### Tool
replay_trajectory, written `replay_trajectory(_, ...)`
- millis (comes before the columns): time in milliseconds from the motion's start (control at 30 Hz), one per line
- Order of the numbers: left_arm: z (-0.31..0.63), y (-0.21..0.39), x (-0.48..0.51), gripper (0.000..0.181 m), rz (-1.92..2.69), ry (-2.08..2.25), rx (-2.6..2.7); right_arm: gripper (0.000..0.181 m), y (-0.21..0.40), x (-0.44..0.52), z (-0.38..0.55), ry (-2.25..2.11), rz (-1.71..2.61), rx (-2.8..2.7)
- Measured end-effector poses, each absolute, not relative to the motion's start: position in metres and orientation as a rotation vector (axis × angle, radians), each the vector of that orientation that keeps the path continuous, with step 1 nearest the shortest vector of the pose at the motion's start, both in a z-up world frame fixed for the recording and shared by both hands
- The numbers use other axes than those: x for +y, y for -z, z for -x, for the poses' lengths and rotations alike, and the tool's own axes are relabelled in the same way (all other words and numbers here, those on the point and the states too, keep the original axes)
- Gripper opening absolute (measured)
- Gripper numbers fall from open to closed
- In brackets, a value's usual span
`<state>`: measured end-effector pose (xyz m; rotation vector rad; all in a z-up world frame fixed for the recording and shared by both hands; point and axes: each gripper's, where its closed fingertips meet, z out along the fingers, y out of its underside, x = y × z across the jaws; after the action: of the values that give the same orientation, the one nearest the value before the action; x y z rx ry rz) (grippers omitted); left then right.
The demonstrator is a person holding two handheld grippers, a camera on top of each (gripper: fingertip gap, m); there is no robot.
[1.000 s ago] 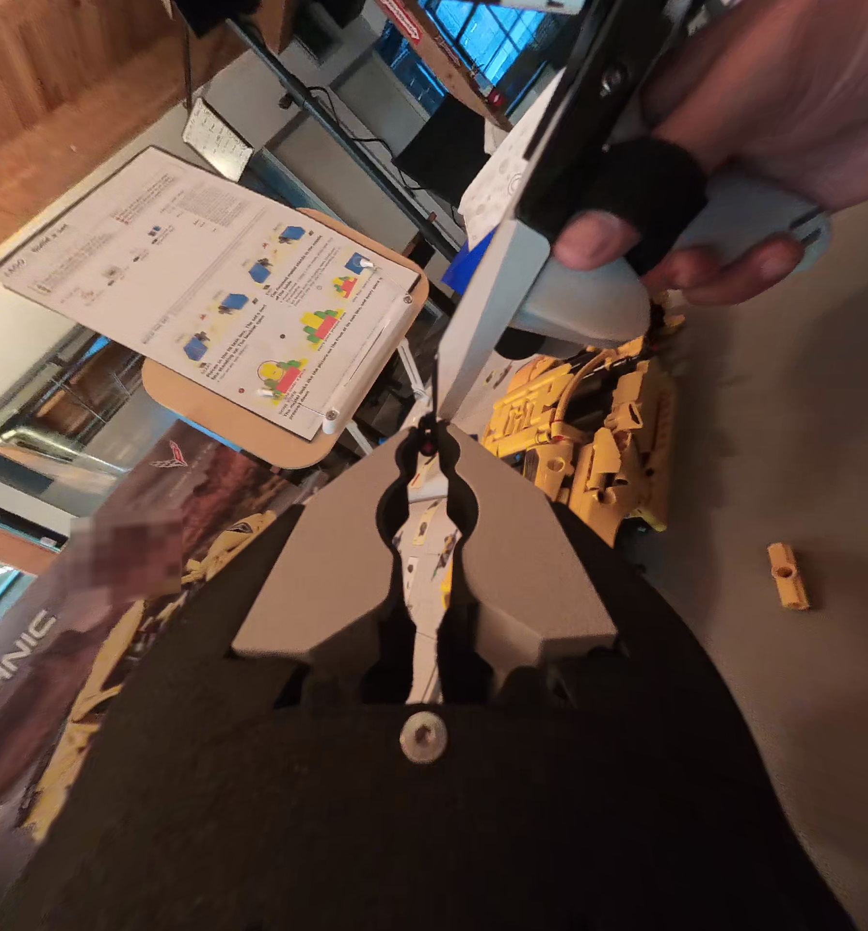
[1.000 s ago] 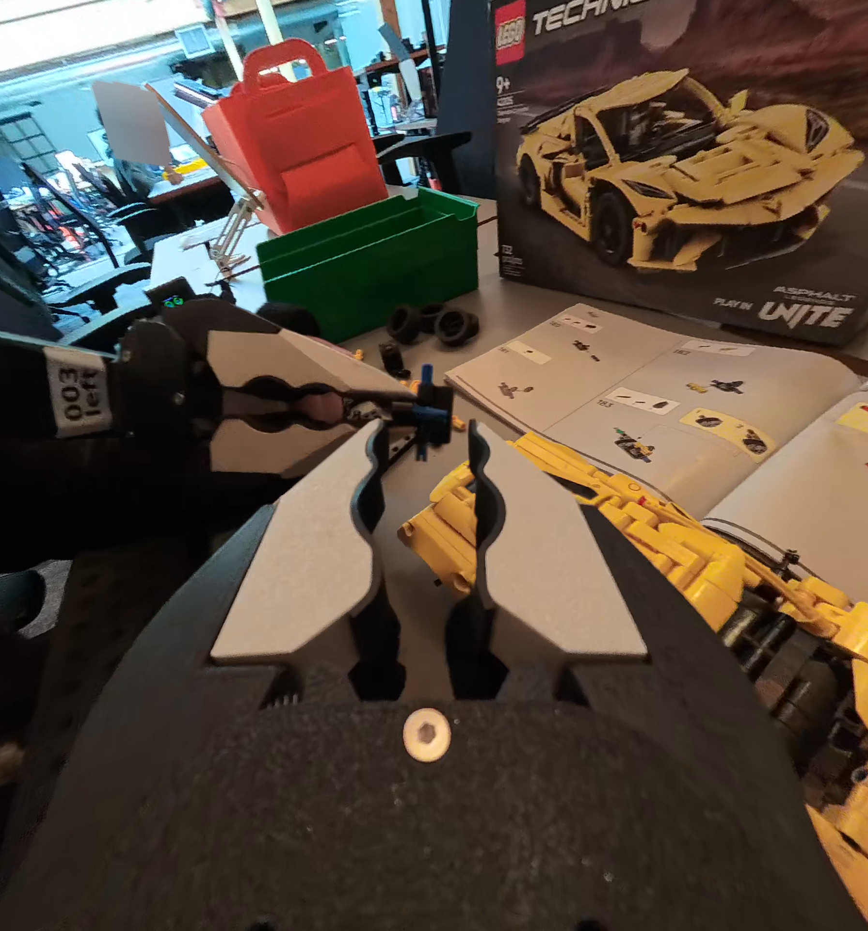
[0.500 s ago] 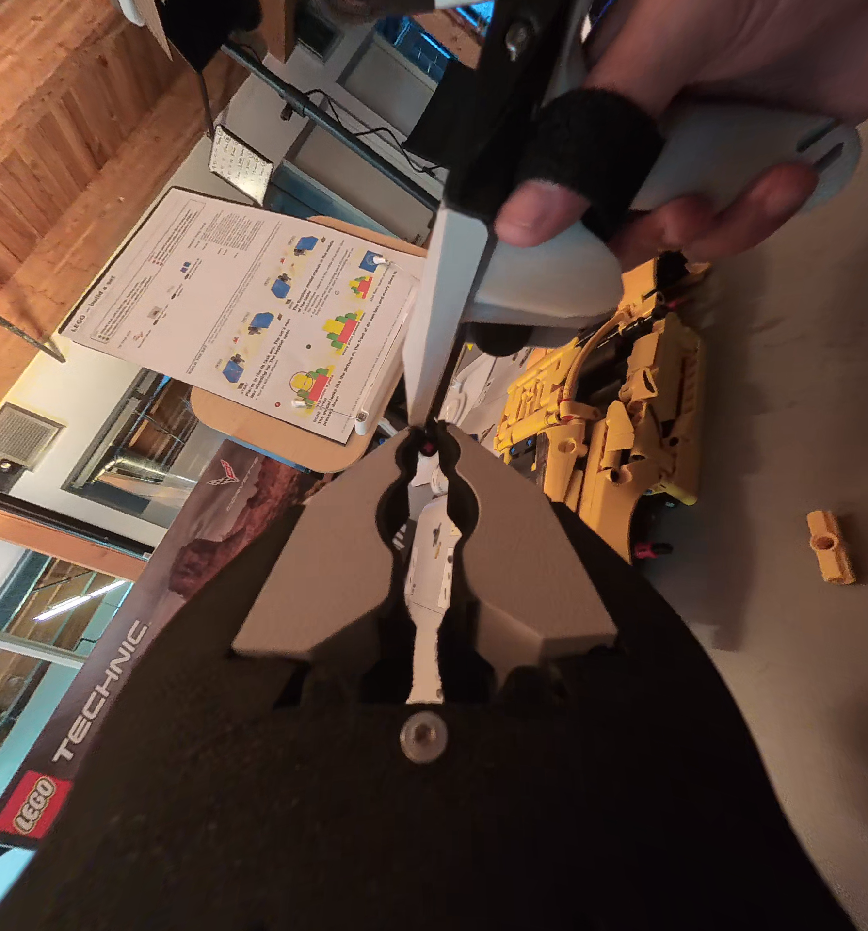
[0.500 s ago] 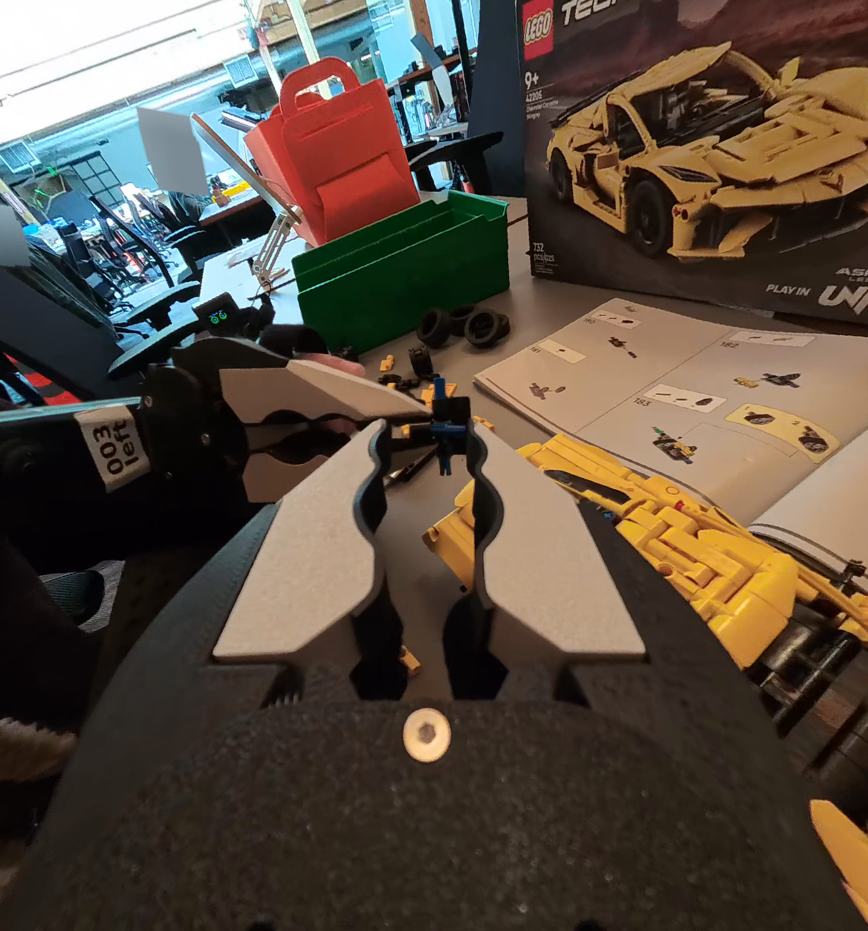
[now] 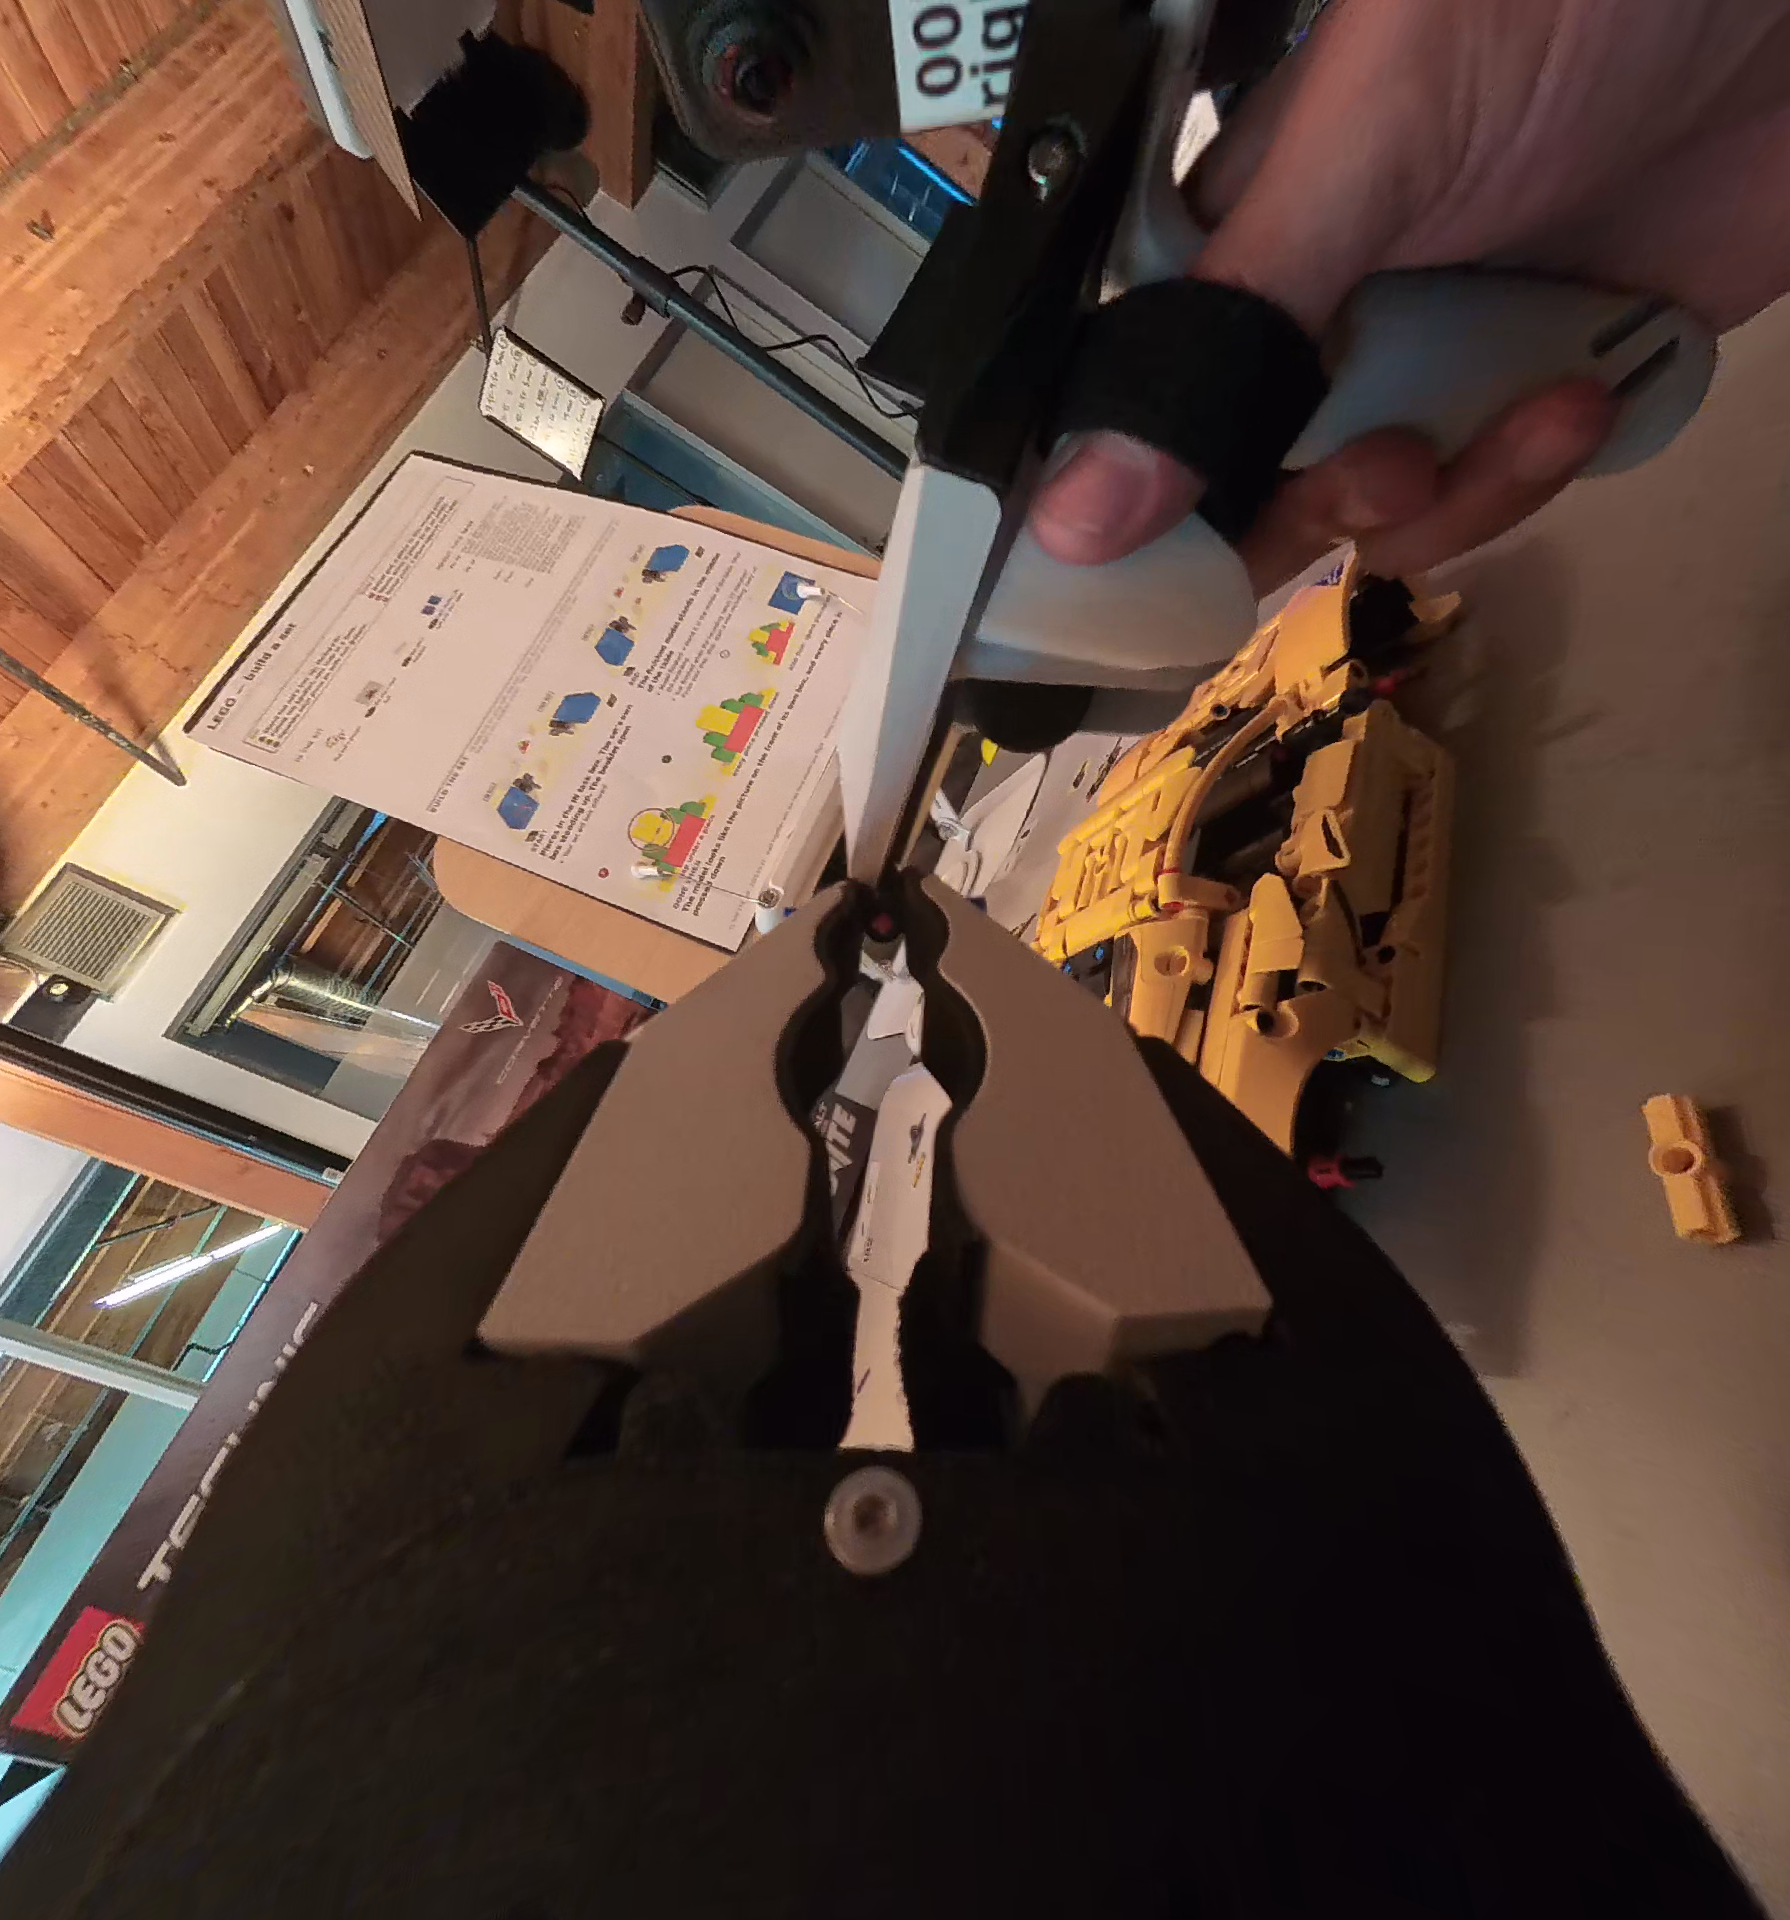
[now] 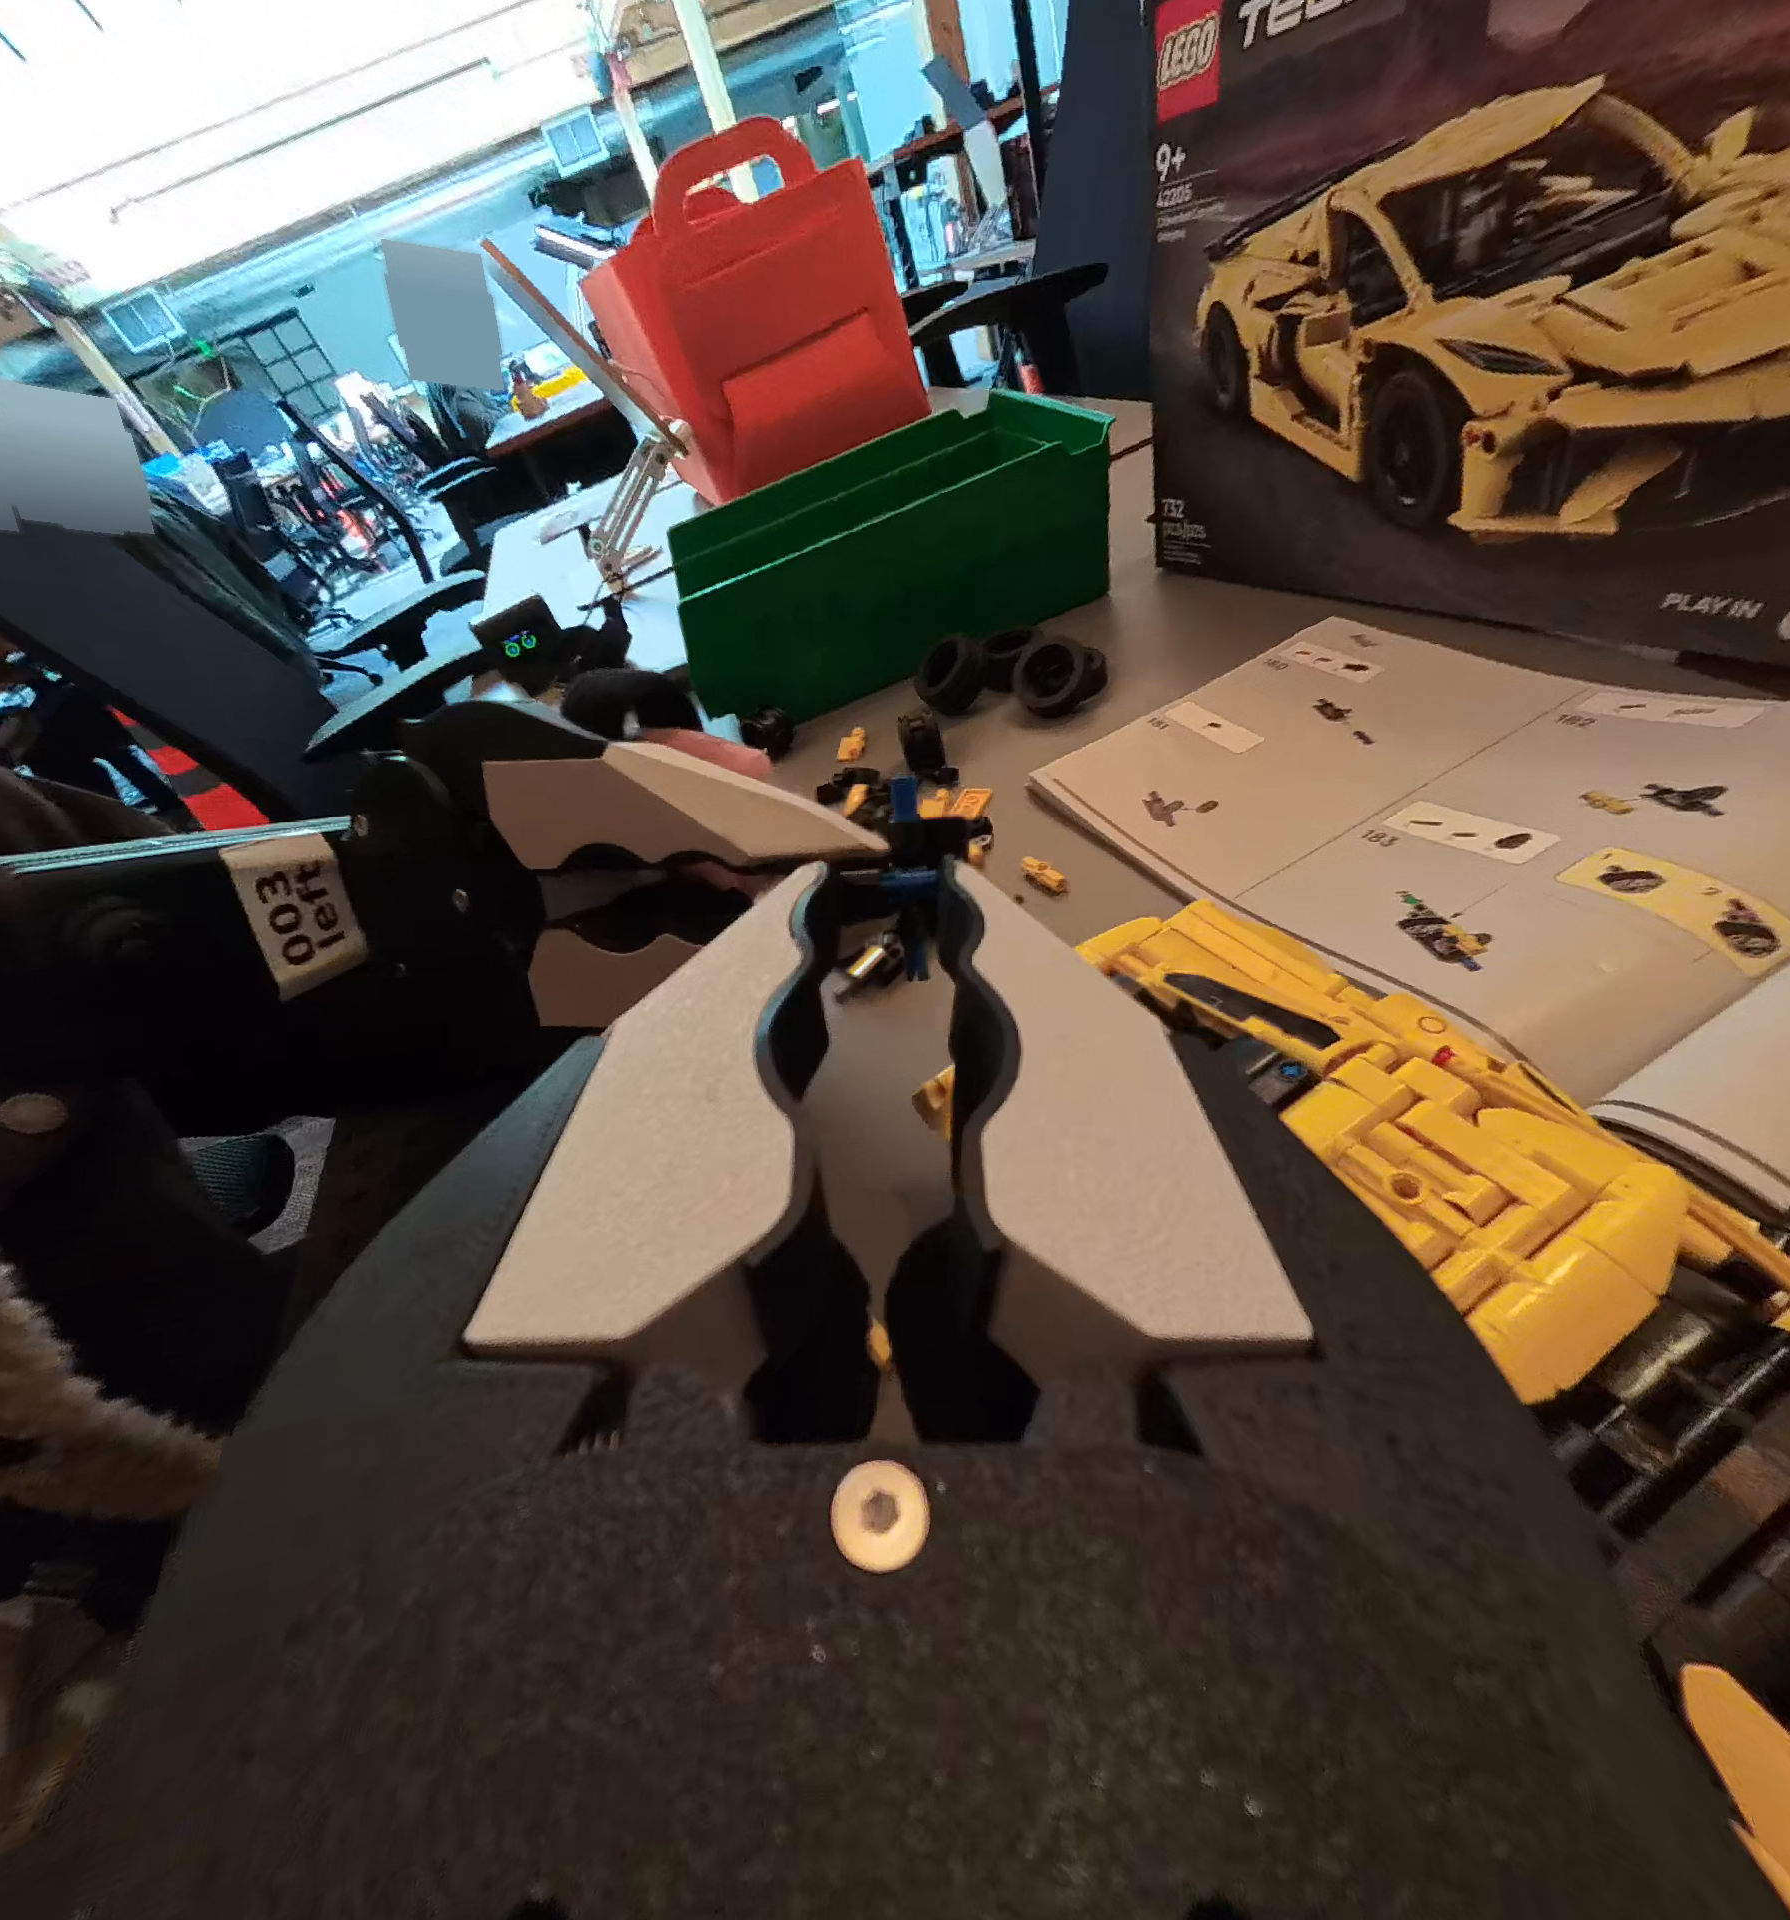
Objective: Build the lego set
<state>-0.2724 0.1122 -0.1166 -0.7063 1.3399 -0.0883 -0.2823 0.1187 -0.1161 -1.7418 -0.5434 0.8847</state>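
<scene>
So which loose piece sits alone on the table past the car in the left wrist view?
Start at the half-built yellow Lego car on the grey table. Just beyond it lies a short yellow connector piece with a round hole, alone on bare tabletop, away from the other parts.

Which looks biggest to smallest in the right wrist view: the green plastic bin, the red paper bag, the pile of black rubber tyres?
1. Green plastic bin.
2. Red paper bag. It stands farther back and partly behind the bin, so its true size is unsure.
3. Pile of black rubber tyres, clearly smallest.
</scene>
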Motion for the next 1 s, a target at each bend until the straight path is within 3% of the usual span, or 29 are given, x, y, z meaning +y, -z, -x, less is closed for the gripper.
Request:
replay_trajectory(800, 0.270, 0.122, 0.114, 0.006, 0.718, -0.085, 1.366, 0.016, 0.122, 0.118, 0.280, -0.683, 1.788, -0.561)
replay_trajectory(1000, 0.278, 0.103, 0.123, 0.007, 0.906, 0.369, 1.266, 0.023, 0.091, 0.119, 0.274, -0.719, 1.569, -0.564)
